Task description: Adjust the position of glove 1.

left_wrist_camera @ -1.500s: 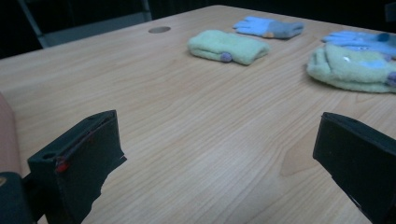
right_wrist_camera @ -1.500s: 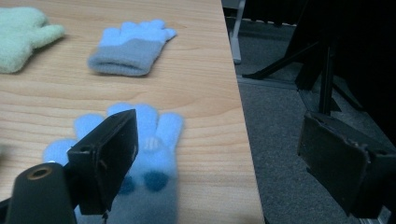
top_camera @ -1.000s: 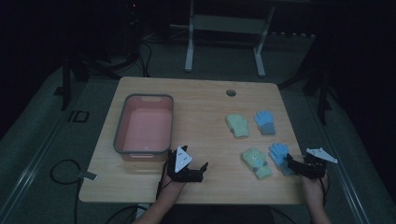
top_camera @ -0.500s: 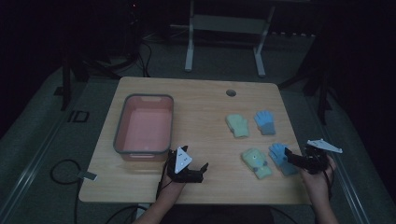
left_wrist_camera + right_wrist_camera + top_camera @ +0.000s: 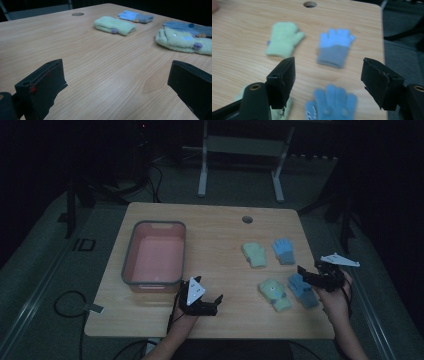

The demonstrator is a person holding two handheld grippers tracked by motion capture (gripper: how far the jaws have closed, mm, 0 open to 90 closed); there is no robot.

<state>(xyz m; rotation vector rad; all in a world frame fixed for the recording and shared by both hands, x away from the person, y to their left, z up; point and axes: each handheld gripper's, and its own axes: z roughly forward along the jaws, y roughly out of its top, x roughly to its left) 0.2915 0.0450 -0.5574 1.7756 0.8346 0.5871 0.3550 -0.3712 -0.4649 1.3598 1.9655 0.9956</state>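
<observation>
Right gripper point(image 5: 306, 271) hovers over the near blue glove point(image 5: 302, 290), jaws spread wide but just been closing in, nothing between them; glove lies flat on the table point(image 5: 215, 235) beside the near green glove point(image 5: 274, 294). Left gripper point(image 5: 212, 303) rests near the pink bin point(image 5: 154, 254), jaws apart, empty.

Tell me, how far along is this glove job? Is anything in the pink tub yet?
Nothing looks done: the pink tub is empty, and four gloves lie on the table. In hand: the right gripper, jaws open and empty though lately closing somewhat, hovers over the near blue glove. The left gripper rests open. Presumably moving all four gloves is left.
</observation>
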